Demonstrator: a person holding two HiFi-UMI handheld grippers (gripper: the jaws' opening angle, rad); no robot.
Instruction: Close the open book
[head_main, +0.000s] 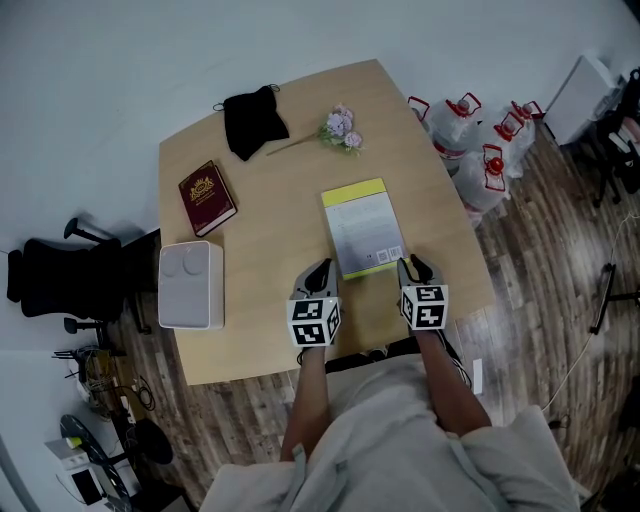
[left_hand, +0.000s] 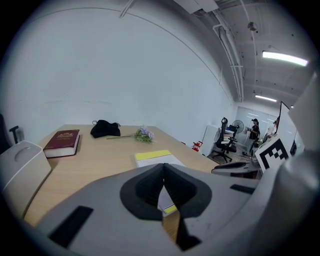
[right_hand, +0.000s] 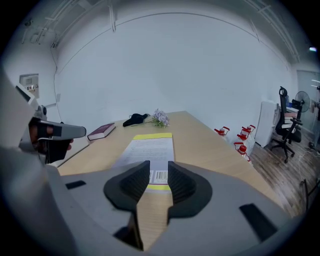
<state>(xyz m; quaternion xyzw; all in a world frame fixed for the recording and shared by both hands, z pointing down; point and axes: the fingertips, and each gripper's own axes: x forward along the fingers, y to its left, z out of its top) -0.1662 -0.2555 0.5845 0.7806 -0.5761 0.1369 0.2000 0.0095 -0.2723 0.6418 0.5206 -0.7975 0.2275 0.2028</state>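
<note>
We hold the left hand-held gripper shut, empty; the right hand-held gripper half open, empty; a careless nudge could skid the closed book across the surface.

Light wood worktop mid-room, white wall behind it from 9 to 1 o'clock. Dark plank floor at 3 and 6. Black office chair at 9. Water jugs w/ red caps at 2, white cabinet just beyond. Strip lights lit on ceiling, pipes alongside.
</note>
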